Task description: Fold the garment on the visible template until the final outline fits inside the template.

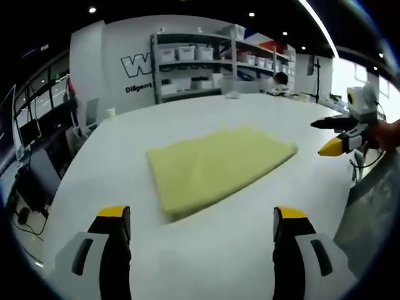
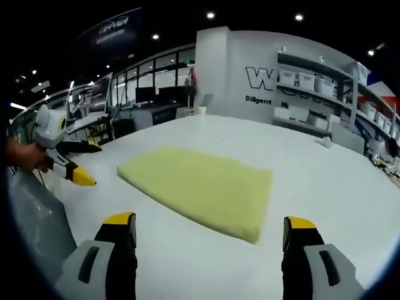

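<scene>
A pale yellow garment lies folded into a flat rectangle in the middle of the white table. In the left gripper view my left gripper is open, its yellow-tipped jaws set wide apart just short of the garment's near edge and holding nothing. My right gripper hovers open at the table's right side, clear of the cloth. In the right gripper view the garment lies just beyond my open, empty right gripper. The left gripper is held open off to the left, apart from the cloth.
A person's hand holds the right gripper. A grey sheet hangs at the table's near right edge. Shelves with white bins stand behind the table, and chairs and desks stand to its left.
</scene>
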Available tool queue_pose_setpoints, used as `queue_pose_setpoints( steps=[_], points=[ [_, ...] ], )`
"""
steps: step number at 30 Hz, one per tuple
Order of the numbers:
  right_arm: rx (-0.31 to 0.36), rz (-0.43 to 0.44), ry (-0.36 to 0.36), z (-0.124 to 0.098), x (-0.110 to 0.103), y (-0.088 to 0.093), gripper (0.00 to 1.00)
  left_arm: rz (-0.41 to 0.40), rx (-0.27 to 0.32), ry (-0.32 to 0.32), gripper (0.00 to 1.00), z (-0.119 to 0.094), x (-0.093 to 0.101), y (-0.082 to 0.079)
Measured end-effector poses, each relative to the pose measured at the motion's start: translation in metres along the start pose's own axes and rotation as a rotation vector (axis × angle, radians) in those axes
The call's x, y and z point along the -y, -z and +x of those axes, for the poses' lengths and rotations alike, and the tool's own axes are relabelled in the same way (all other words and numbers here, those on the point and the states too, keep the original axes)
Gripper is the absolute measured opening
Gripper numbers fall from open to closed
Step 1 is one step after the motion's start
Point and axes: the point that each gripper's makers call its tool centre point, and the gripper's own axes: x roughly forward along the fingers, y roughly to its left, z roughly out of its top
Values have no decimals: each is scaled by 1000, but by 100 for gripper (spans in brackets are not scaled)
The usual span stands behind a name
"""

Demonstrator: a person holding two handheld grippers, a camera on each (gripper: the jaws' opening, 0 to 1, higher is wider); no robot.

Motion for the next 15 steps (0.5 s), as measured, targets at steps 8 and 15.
queue_pose_setpoints(
  steps=[8,15],
  points=[
    [2,11,14,-3,5,0,95,3,5,-8,96,0,-2,0],
    [-19,-5,-2,-1,-1,4,95,-5,10,-6,97,0,-4,0]
  ],
)
